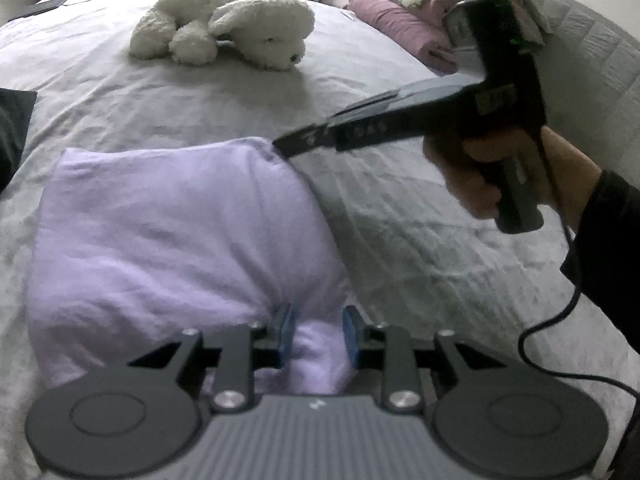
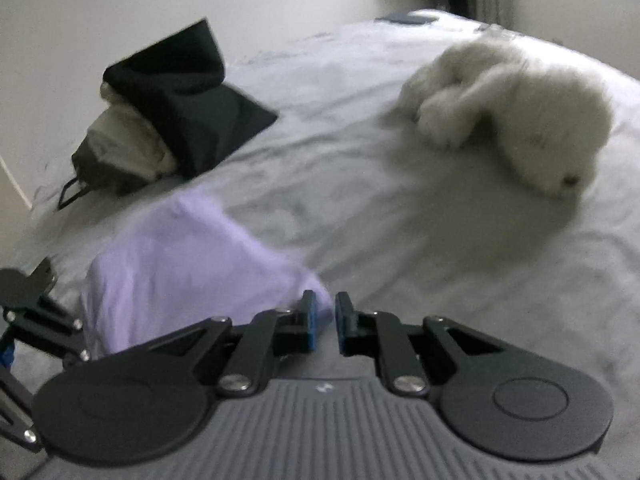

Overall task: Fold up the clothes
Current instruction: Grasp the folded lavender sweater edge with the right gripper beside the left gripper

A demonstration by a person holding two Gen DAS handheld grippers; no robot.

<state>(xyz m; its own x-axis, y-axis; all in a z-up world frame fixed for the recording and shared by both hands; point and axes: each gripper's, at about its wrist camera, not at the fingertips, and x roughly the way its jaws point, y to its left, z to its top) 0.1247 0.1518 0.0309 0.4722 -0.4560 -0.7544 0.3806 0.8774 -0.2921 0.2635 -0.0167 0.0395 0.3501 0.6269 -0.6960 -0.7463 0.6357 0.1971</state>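
Left wrist: label [image 1: 495, 101] writing unreadable

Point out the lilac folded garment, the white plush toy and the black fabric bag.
Lilac folded garment [image 1: 160, 236], left wrist view, middle of its top panel.
White plush toy [image 1: 256, 28], left wrist view, its head.
Black fabric bag [image 2: 188, 108], right wrist view, its upper flap.

Home bedroom, wide bed [image 1: 120, 92] under a rumpled grey sheet, white plush dog [image 1: 224, 24] lying on it, folded pink clothes [image 1: 404, 28] stacked beside the plush, black bag [image 2: 172, 108] near the bed's edge
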